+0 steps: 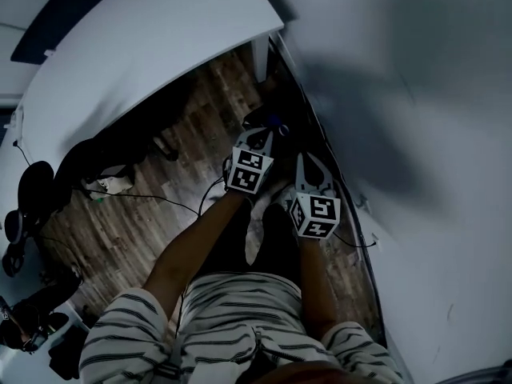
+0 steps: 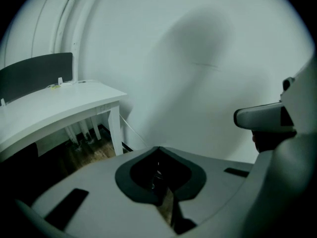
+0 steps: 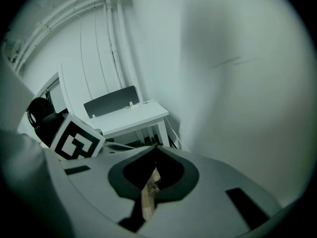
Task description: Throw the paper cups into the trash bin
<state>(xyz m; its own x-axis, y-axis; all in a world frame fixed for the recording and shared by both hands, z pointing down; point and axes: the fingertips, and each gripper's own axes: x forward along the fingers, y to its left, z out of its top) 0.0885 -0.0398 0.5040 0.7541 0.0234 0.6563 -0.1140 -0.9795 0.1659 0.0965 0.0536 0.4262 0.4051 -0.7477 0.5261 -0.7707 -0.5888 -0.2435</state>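
- While the head view looks down past striped sleeves (image 1: pixel 128 326), the left gripper (image 1: pixel 258 141) and right gripper (image 1: pixel 310 166) sit side by side at frame centre. They point toward the top of the frame beside a plain white wall (image 1: pixel 400 94), over brown wood-plank floor (image 1: pixel 160 198). A white rectangular table (image 1: pixel 144 38) fills the upper left. No paper cups or trash bin show, so which way they lie, and which hand is nearer, cannot be judged.
- Left gripper view: the left gripper (image 2: pixel 158 150) has its grey jaws pressed together with nothing between them. The table (image 2: pixel 49 103) is at left and the right gripper (image 2: pixel 267 118) at the right edge; no cup or bin is in view.
- Right gripper view: the right gripper (image 3: pixel 156 150) has its jaws together and empty, with only a sliver of floor showing through the seam. The table (image 3: pixel 129 115) stands mid-frame; again no cup or bin appears.
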